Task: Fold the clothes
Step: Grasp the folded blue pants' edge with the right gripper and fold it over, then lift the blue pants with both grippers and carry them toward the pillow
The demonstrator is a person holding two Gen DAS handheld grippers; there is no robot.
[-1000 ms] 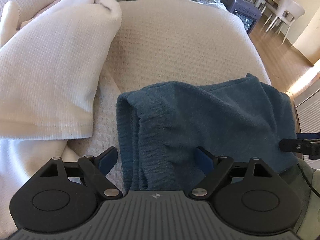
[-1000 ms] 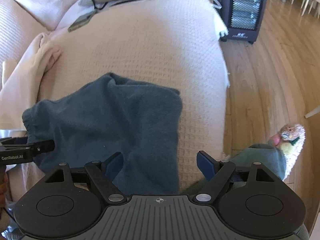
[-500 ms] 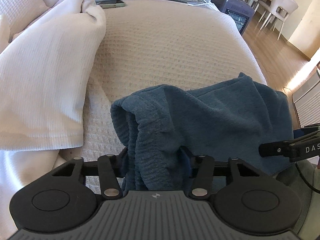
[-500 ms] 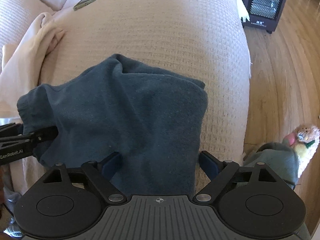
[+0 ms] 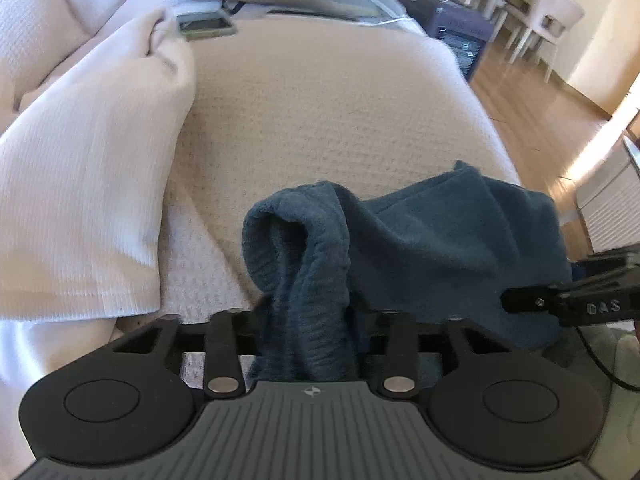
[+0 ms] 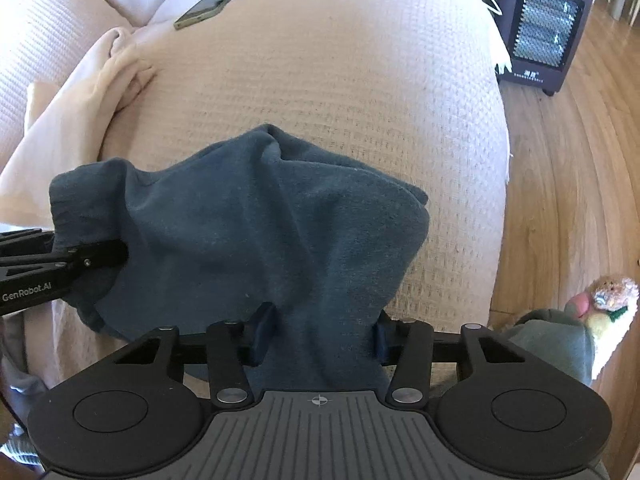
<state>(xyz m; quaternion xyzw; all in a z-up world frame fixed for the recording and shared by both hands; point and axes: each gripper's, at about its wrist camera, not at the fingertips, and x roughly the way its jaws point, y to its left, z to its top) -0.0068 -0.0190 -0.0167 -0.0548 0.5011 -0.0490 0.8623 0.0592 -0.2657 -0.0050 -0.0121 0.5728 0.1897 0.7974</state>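
Dark blue fleece garment (image 6: 256, 216) bunched at near edge of bed (image 6: 340, 80), by its right side. Left gripper (image 5: 308, 320): jaws opening, ribbed waistband fold gripped between. Right gripper (image 6: 320, 332): jaws closing, clenched on garment's other end. Cream blanket (image 5: 80, 184) along left edge; phone (image 5: 206, 24) at far edge.

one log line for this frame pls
stage: pick-up | left gripper: opening, blue garment ribbed edge between jaws | right gripper: closing on other end
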